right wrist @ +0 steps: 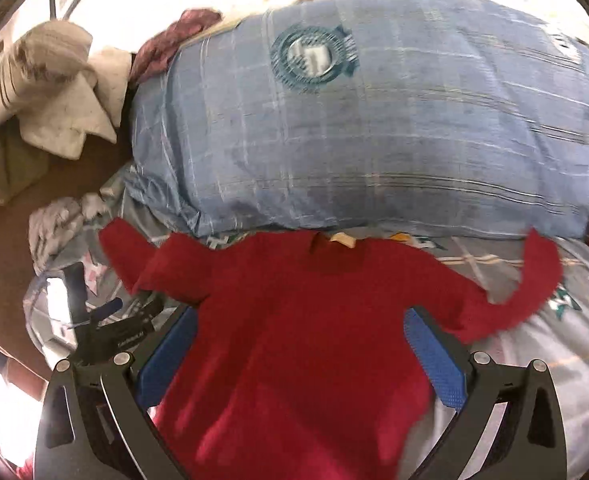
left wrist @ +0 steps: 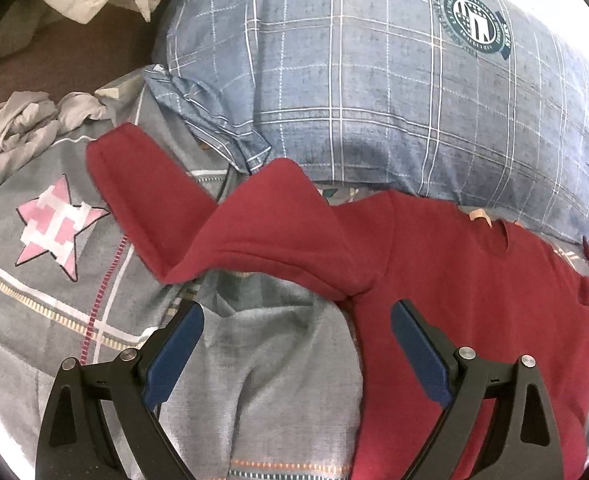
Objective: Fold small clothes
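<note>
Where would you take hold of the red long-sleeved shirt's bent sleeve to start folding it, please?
Probably at the cuff of the red long-sleeved shirt. That sleeve bends into a raised ridge and its end lies flat and free on the grey bedsheet, clear of the blue plaid pillow. Bring the open left gripper in from the outer side, then carry it inward.

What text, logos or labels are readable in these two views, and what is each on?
Round crest on the blue plaid pillow: ring lettering too small to read; blurred in the right wrist view.
Pink star on the grey bedsheet: a blocky white shape like "H", no other text.
Neck tag of the red shirt: no print legible.
Black left gripper: white print, blurred.
</note>
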The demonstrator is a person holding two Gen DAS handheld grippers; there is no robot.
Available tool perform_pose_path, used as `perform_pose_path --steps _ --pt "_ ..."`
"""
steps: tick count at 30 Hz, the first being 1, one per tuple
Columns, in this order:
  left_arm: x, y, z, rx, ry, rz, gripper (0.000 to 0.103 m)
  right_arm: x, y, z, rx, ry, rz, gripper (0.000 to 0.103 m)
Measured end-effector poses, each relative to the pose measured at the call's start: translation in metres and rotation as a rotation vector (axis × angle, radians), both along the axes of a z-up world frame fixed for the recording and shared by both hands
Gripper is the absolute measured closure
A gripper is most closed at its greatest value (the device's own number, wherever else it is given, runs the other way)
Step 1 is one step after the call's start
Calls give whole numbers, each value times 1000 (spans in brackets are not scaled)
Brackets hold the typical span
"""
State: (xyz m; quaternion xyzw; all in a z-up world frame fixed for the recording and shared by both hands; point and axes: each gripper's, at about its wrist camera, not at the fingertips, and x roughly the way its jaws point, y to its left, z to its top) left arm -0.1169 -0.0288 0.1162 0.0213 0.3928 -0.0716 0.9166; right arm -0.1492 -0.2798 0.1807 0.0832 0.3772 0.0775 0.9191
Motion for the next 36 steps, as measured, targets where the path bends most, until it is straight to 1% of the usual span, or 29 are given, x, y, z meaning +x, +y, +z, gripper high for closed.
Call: perform_pose_path --steps 3,8,11,14,20,28,36 --pt "9 -4 -1 5 14 -4 8 18 22 -19 -9 -5 18 0" --pt "23 -9 -6 9 21 -3 8 36 45 -39 -74 -50 18 1" --pt "29 -13 -11 12 22 1 8 46 49 -49 -64 -40 37 1" --pt "33 -17 -15 15 20 0 8 53 50 -62 -69 -25 29 1" --pt "39 -23 -24 24 22 -13 8 60 54 -73 -111 -18 17 1" --pt "43 -29 -33 32 29 -27 8 65 55 -87 -106 20 19 1" --pt "47 -30 -37 36 28 -8 8 69 56 -97 -93 36 6 0"
